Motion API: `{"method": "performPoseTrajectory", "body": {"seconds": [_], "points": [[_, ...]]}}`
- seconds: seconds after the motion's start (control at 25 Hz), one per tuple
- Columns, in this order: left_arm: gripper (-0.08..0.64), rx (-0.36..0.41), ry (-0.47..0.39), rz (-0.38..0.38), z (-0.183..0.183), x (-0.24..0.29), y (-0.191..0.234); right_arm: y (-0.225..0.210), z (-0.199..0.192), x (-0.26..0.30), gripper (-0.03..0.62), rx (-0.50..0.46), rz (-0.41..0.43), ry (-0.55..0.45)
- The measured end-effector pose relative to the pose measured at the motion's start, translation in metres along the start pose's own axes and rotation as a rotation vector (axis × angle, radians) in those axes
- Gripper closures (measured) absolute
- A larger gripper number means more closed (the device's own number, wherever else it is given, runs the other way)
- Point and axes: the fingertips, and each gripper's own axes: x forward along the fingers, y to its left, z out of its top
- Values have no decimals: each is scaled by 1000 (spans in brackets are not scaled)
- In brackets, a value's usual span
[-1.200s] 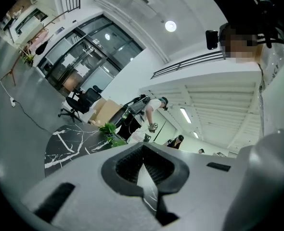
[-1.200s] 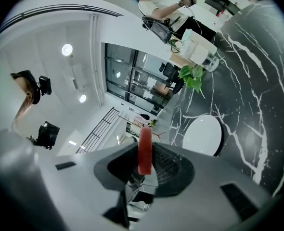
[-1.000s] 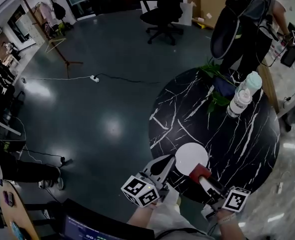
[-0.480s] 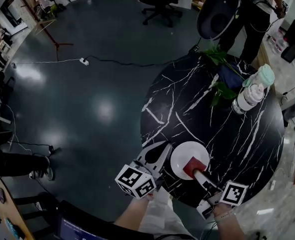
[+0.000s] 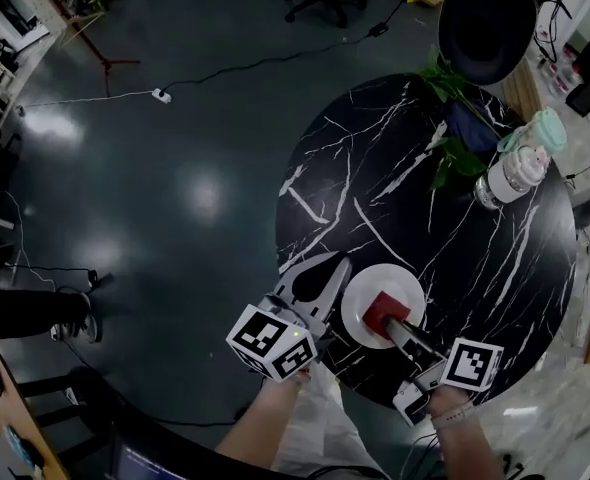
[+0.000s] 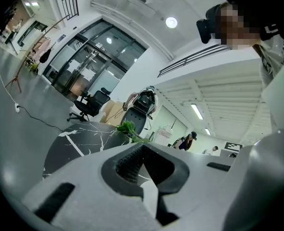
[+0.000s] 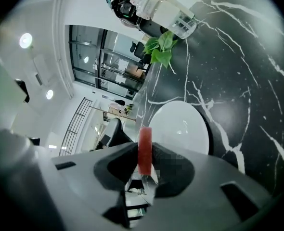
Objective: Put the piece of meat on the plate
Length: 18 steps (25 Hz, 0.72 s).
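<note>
While the left gripper (image 5: 341,262) sits closed, the right gripper (image 5: 388,321) pinches a flat red meat slab (image 5: 379,309) over the round plate (image 5: 363,290).

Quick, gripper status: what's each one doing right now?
Left gripper: shut, nothing between its jaws.
Right gripper: shut on the piece of meat, over the plate.

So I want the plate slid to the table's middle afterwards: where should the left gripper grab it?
Probably its rim on the left, coming in low from where the left gripper is. The plate lies flat on the table, so only the thin rim offers a pinch, and the right gripper holds the piece of meat over its near right part.
</note>
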Motion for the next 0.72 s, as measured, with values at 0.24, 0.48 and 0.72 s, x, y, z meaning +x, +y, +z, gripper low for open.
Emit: {"method": "performPoseTrajectory", "body": {"seconds": [0.24, 0.48, 0.72], "points": [[551, -1, -10, 5, 1, 1, 2, -10, 1, 11, 508, 19, -64, 37], [552, -29, -20, 8, 0, -2, 5, -15, -1, 17, 506, 0, -126, 77], [551, -31, -22, 7, 3, -3, 5, -20, 5, 13, 499, -105, -207, 80]]}}
